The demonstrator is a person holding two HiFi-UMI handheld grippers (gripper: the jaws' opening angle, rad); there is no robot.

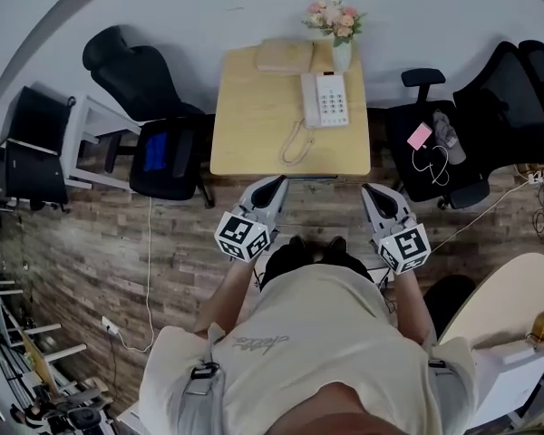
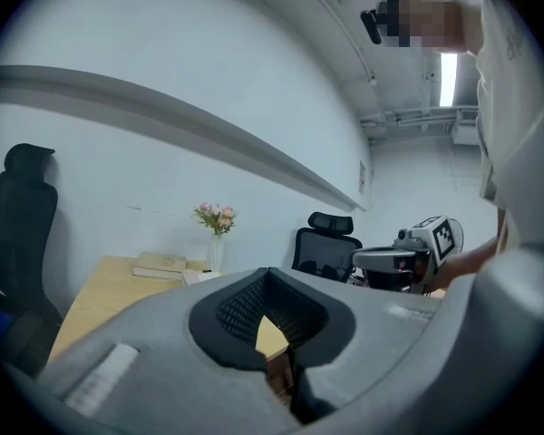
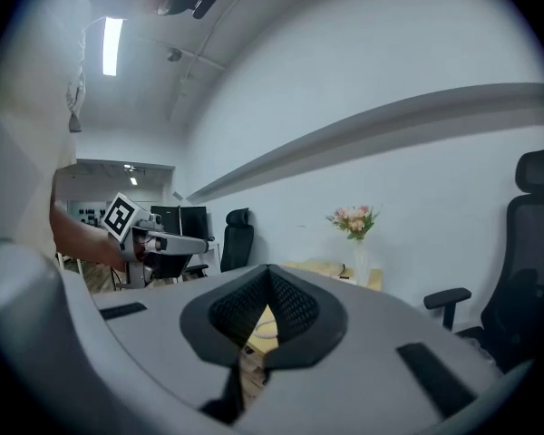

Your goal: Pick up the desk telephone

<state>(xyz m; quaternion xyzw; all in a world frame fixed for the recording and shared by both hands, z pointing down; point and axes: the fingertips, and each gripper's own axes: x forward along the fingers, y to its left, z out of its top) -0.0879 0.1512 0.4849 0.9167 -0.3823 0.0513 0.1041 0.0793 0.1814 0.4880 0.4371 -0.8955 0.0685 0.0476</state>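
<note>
The white desk telephone [image 1: 325, 100] lies on the far right part of a light wooden desk [image 1: 254, 125], handset on its left, coiled cord [image 1: 295, 143] trailing toward the near edge. In the left gripper view the telephone [image 2: 199, 276] shows small beside the vase. My left gripper [image 1: 276, 183] and right gripper [image 1: 371, 190] hover side by side just short of the desk's near edge, both shut and empty. Each gripper view looks over its own closed jaws, the left gripper [image 2: 268, 272] and the right gripper [image 3: 268, 272], toward the desk.
A book [image 1: 285, 55] and a vase of pink flowers [image 1: 338, 25] stand at the desk's far edge. A black office chair [image 1: 154, 107] sits left of the desk; another black chair [image 1: 435, 152] at the right carries a pink item [image 1: 420, 136]. A round table [image 1: 517, 297] is at lower right.
</note>
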